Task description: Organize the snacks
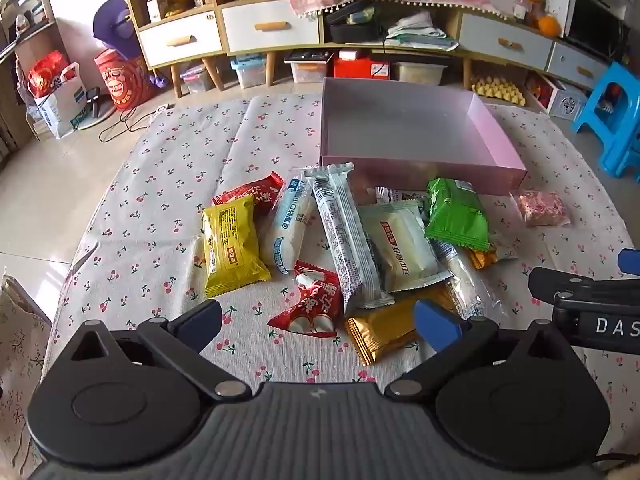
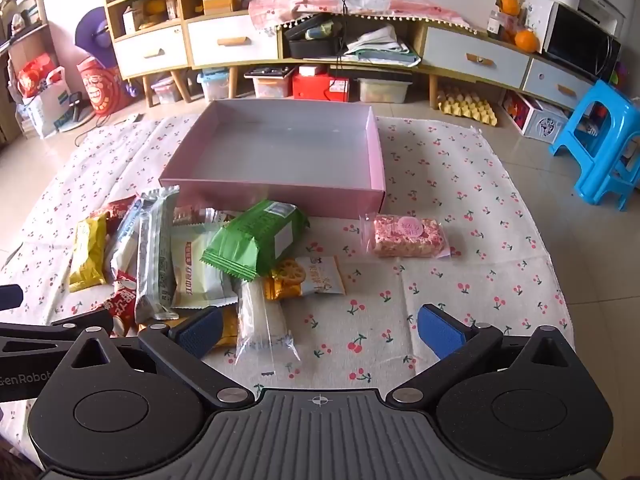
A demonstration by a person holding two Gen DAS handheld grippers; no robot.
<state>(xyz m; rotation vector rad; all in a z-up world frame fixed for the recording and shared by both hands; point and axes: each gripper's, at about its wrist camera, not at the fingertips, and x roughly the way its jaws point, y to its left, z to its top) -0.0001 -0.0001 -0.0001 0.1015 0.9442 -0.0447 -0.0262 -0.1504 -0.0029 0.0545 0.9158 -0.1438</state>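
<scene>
A heap of wrapped snacks lies on the cherry-print cloth (image 1: 168, 184) in front of an empty pink box (image 1: 504, 136) (image 2: 376, 152). The heap holds a yellow pack (image 1: 230, 240) (image 2: 88, 252), a green pack (image 1: 456, 212) (image 2: 256, 240), a long grey bar (image 1: 348, 240) (image 2: 154, 252), a red candy pack (image 1: 312, 304) and a gold pack (image 1: 380, 332). A pink clear-wrapped bar (image 2: 408, 236) (image 1: 542, 208) lies apart on the right. My left gripper (image 1: 318, 318) hovers open over the red pack. My right gripper (image 2: 320, 330) hovers open above a clear rice-cracker stick (image 2: 260, 320). Neither holds anything.
The cloth covers a low table with tiled floor around it. A long cabinet (image 2: 232, 44) with drawers and storage bins lines the far wall. A blue plastic stool (image 2: 604, 140) stands at the right. The right gripper's arm (image 1: 588, 296) shows at the left view's right edge.
</scene>
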